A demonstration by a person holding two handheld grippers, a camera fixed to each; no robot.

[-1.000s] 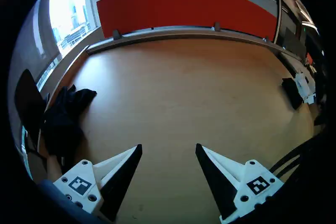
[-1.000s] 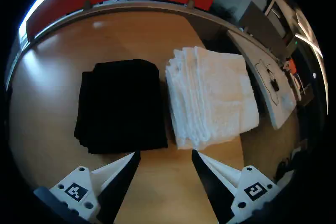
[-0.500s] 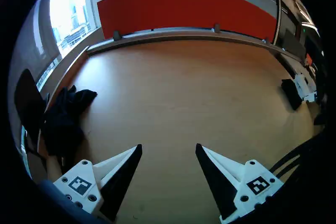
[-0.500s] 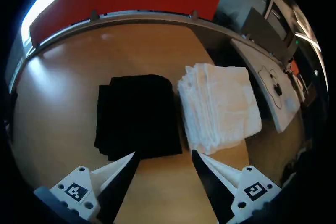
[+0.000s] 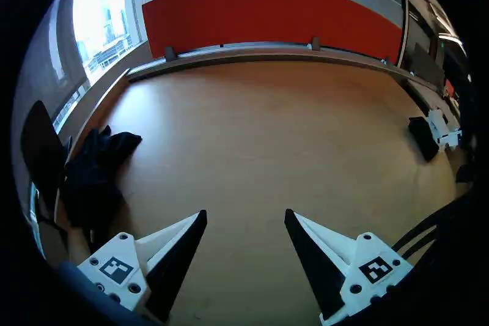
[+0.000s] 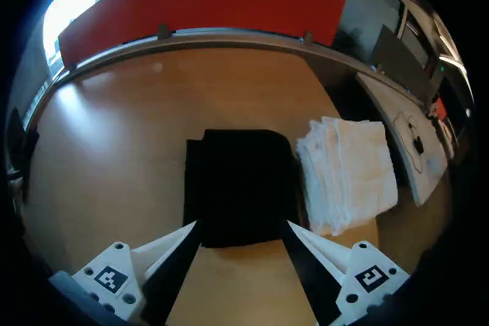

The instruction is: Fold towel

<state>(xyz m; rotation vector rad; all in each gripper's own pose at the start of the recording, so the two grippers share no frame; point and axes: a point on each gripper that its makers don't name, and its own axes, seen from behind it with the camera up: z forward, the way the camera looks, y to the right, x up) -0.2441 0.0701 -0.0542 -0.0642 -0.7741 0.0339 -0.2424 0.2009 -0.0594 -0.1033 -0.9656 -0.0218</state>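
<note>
The left claw is wide open and holds nothing, above the wooden desk. A crumpled dark cloth lies at the desk's left edge. The right claw is also wide open and empty. A folded black towel lies flat directly ahead of its fingertips, with a folded white towel stack just beside it on the right.
</note>
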